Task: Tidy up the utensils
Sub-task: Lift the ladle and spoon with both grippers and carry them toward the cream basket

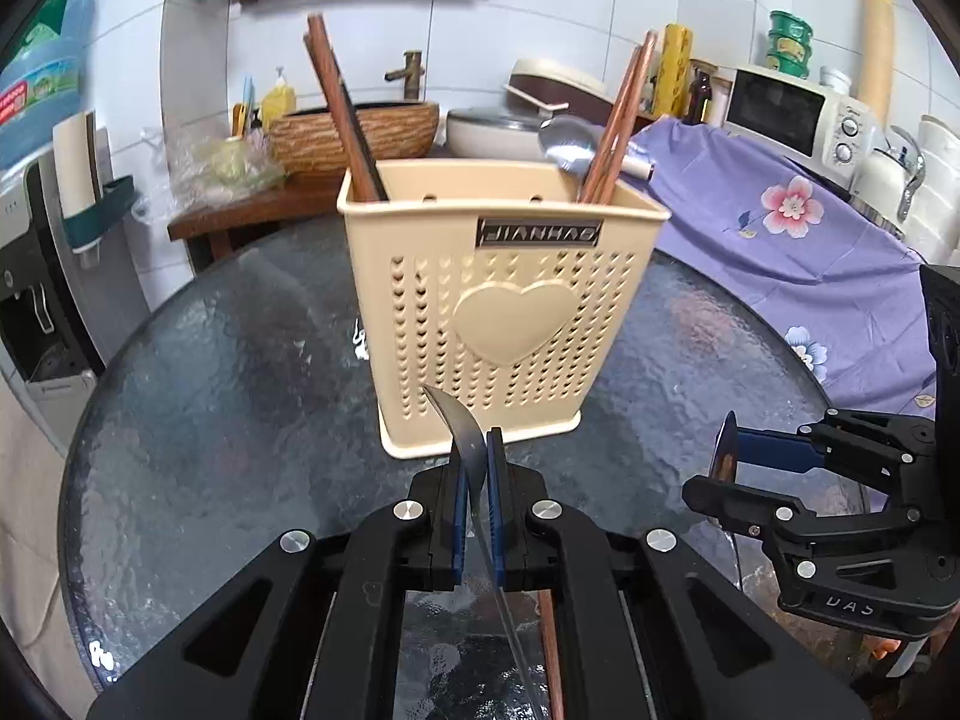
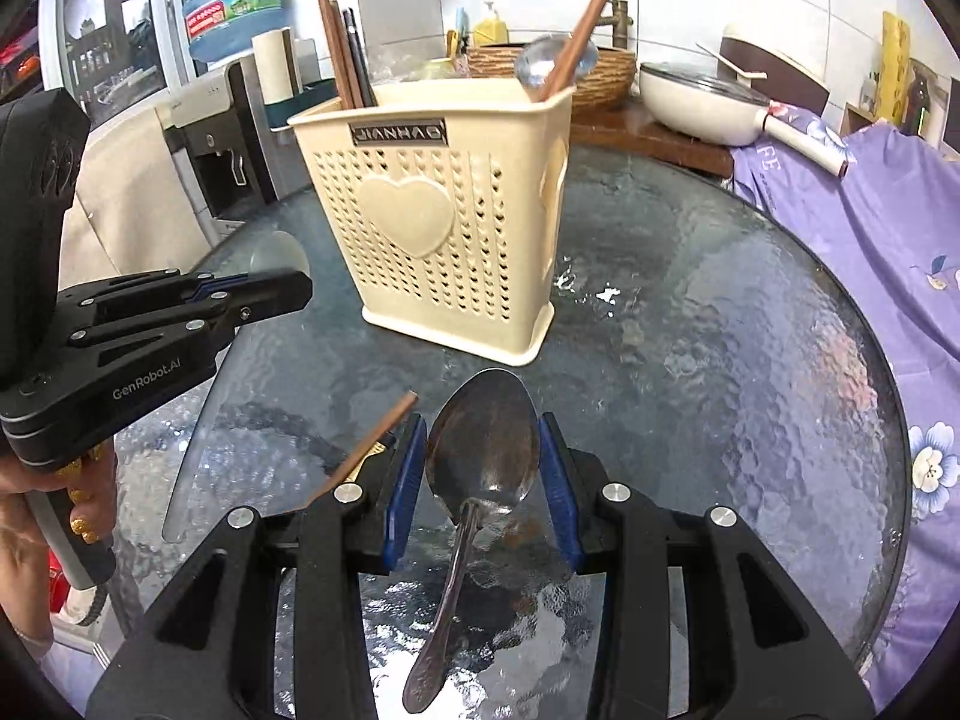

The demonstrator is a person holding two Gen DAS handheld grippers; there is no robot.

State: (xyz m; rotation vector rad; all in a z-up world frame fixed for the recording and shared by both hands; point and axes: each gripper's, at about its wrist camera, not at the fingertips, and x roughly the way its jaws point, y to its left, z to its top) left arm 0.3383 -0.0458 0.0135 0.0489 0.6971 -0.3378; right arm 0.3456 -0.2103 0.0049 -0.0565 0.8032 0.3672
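A steel spoon (image 1: 465,432) is pinched edge-on in the left gripper (image 1: 477,480), another steel spoon (image 2: 483,438) clamped bowl-wide in the right gripper (image 2: 483,468), both above the round glass table (image 2: 750,360) short of the beige perforated plastic utensil holder (image 2: 438,222) near its far edge; slippage or a rim strike could be caused by these thin grips.

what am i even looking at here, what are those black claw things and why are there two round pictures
The black claws are two hand-held grippers; a person squeezes one in each hand, and no robot arm is involved. Each carries a wide-angle camera looking along its two fingers, hence the round pictures: one from the left gripper, one from the right gripper.

Both look at a round glass table with a beige utensil holder on it, already holding wooden chopsticks and a spoon.

The left gripper is shut on a metal spoon, seen edge-on. The right gripper holds another spoon by the sides of its bowl, handle hanging down. One loose chopstick shows beside the right gripper.
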